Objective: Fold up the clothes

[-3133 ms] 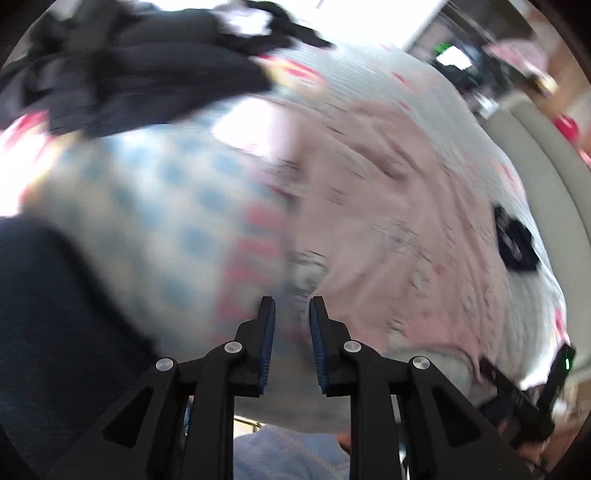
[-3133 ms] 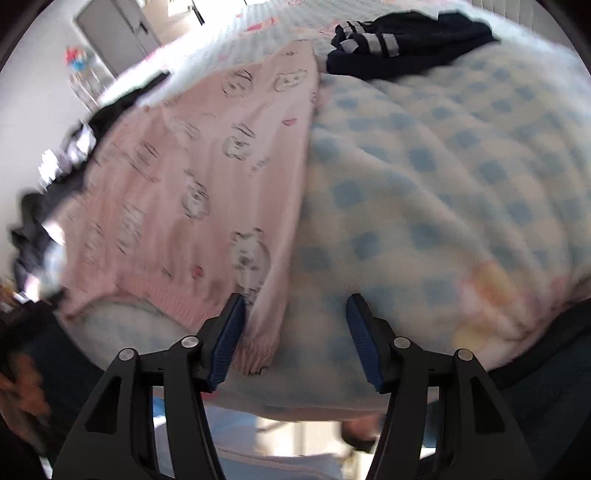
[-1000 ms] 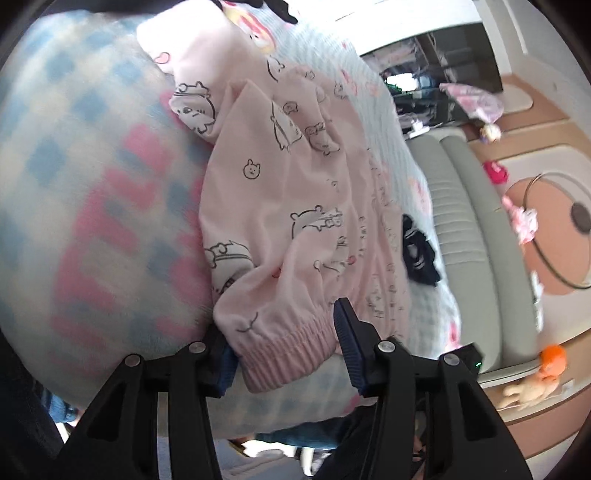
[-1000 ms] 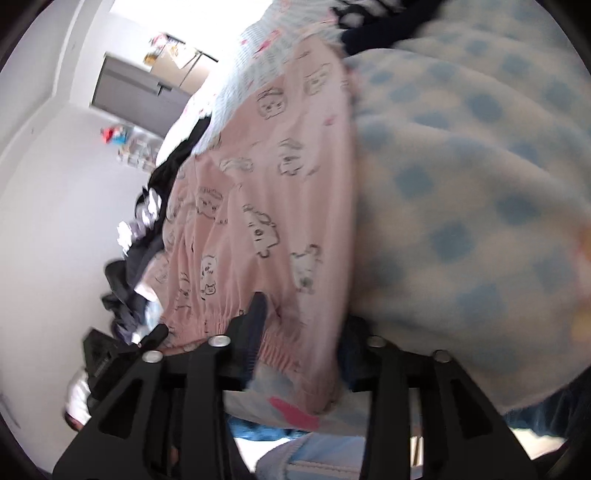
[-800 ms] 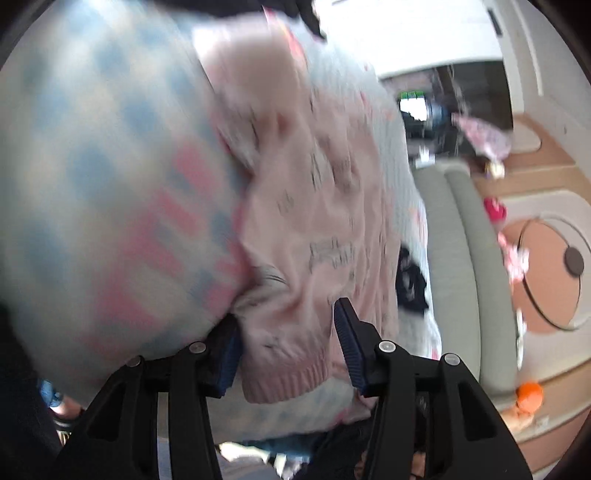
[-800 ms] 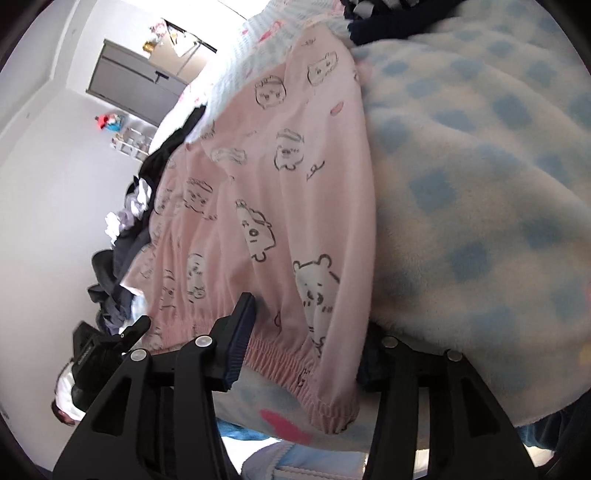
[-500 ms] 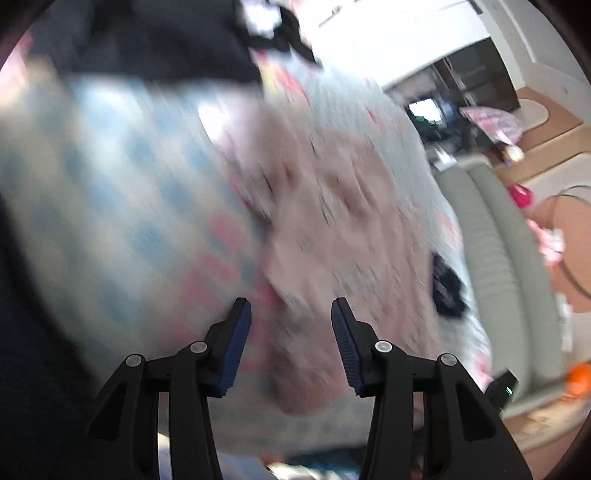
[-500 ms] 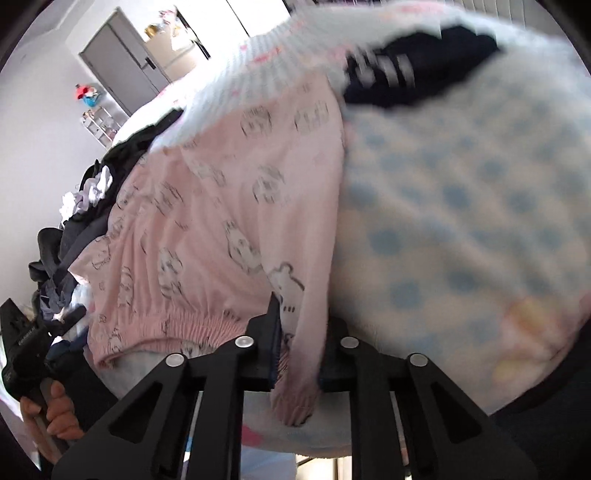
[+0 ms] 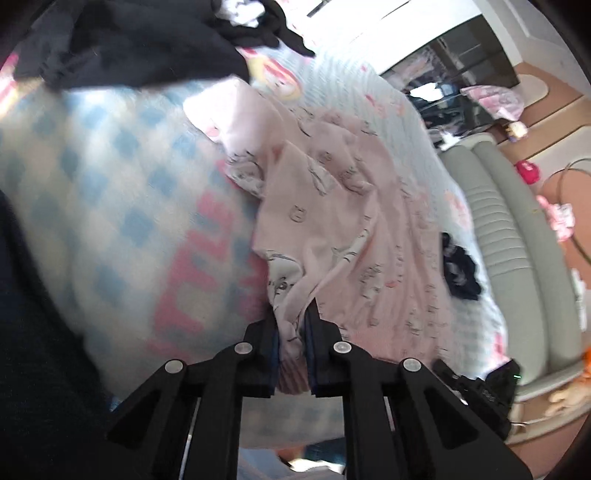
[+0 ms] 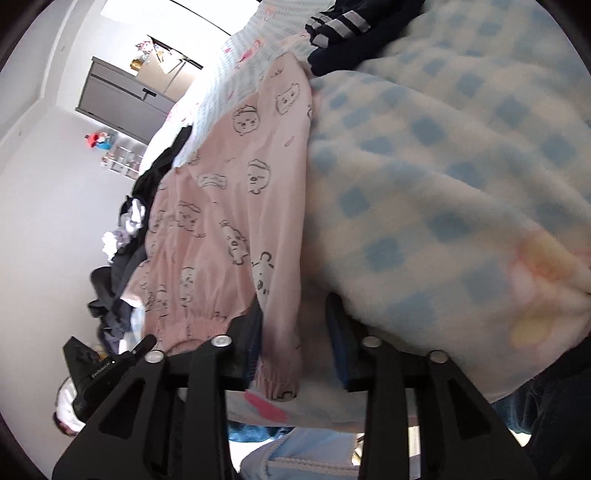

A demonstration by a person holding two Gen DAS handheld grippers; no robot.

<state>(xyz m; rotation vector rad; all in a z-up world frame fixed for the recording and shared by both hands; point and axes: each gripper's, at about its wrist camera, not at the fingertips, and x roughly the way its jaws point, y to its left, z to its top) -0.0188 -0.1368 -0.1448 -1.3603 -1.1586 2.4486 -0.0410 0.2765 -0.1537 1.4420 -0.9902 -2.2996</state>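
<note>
A pink pyjama garment [image 9: 332, 221] printed with cartoon animals lies spread on the bed beside a blue-and-white checked blanket [image 9: 110, 184]. My left gripper [image 9: 291, 332] is shut on the near edge of that garment, with fabric bunched between its fingers. In the right wrist view the same pink garment [image 10: 229, 206] runs away from me along the blanket [image 10: 443, 184]. Its elastic hem corner hangs between the fingers of my right gripper [image 10: 293, 325]. Those jaws stand apart, and the cloth rests against the left finger only.
Dark navy clothes [image 9: 129, 40] lie at the far end of the blanket, also seen as striped navy clothes [image 10: 351, 29]. A black sock [image 9: 460, 269] sits on the bedsheet. A pile of dark laundry [image 10: 122, 258] lines the bed's left side. A grey padded sofa [image 9: 517, 240] borders the bed.
My left gripper has gone from open to shut on the pink garment's edge. My right gripper, pinched on the hem half a second ago, now has its jaws spread wider.
</note>
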